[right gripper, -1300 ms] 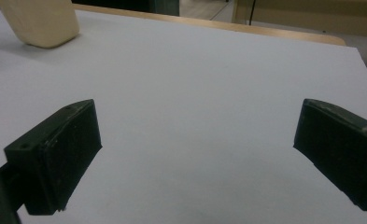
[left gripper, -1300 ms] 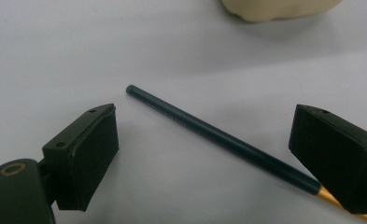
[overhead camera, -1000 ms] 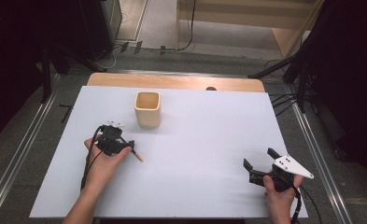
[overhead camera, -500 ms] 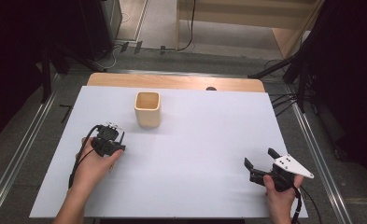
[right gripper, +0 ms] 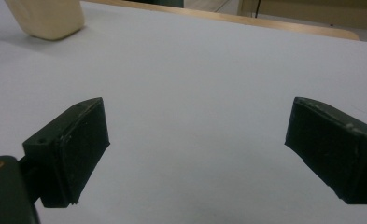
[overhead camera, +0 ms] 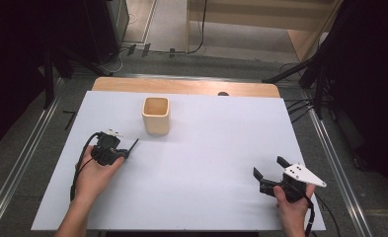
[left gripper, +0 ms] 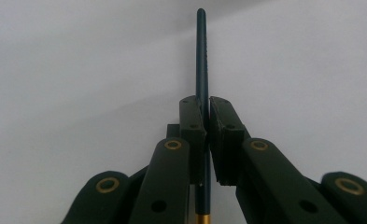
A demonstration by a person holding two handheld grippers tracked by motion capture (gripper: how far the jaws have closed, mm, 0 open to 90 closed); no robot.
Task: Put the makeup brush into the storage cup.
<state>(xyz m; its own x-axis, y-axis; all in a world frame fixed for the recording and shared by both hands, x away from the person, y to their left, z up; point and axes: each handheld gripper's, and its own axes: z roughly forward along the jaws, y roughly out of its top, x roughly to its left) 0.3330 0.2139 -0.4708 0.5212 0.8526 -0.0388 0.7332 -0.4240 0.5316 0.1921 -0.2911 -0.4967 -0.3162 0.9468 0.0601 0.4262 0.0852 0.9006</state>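
The left tool (overhead camera: 113,150) is clamped on a slim dark pencil (left gripper: 202,60), its tip pointing toward two o'clock, just short of the cup (overhead camera: 156,115). Likely next step: lift and drop it into that smooth, square-mouthed wooden cup. The right tool (overhead camera: 273,178) rests wide apart, empty, on the matte white bench (overhead camera: 211,148).

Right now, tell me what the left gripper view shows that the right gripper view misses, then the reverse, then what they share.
Left gripper view alone: a slim dark teal pencil with a gold band near its lower end, clamped between the closed jaws of the left claw.

Right gripper view alone: the right claw with jaws wide apart and nothing between them, a pale square wooden cup, and the table's wooden far edge.

Both: the white table sheet.
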